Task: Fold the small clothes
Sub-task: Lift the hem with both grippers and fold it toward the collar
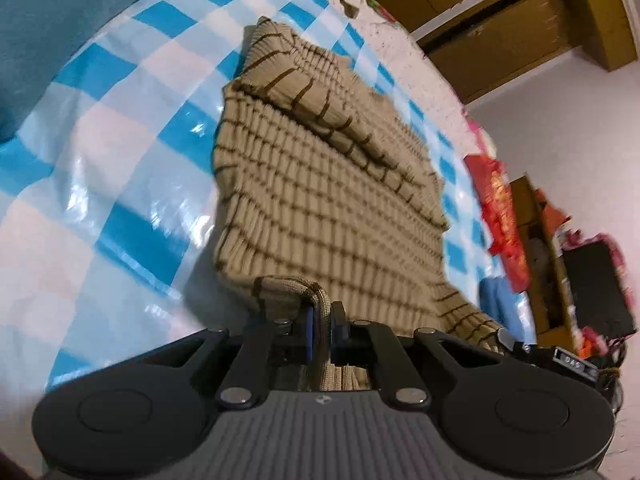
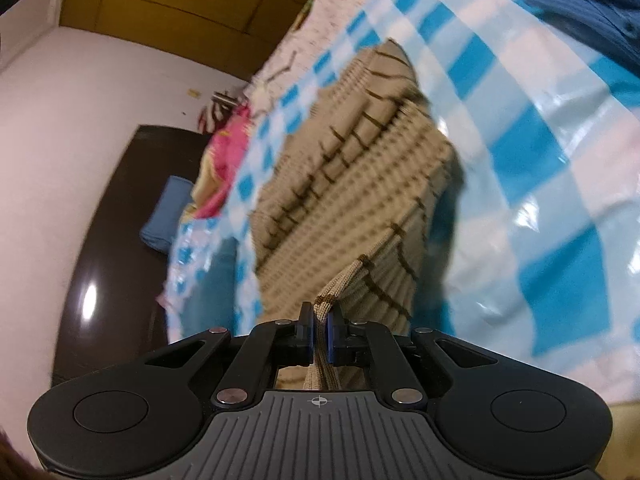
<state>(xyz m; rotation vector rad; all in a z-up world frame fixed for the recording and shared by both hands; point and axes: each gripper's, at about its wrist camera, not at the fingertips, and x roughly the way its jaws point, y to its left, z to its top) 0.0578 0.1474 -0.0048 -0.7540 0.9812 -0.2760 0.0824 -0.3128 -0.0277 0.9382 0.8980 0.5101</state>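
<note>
A beige knit sweater (image 1: 320,184) with thin brown stripes lies on a blue-and-white checked plastic sheet (image 1: 120,152). One sleeve is folded across its upper part. My left gripper (image 1: 320,320) is shut on a bunched near edge of the sweater, the fabric pinched between the blue pads. In the right wrist view the same sweater (image 2: 352,184) stretches away over the checked sheet (image 2: 540,160). My right gripper (image 2: 319,322) is shut on another near edge of it, a ribbed fold rising from between the pads.
A teal cloth (image 1: 60,20) lies at the sheet's far left. Wooden cabinets (image 1: 520,32) stand behind. Red and pink items (image 1: 500,216) crowd the sheet's right edge. A dark glossy surface (image 2: 112,240) with a blue folded cloth (image 2: 168,216) lies left of the sheet.
</note>
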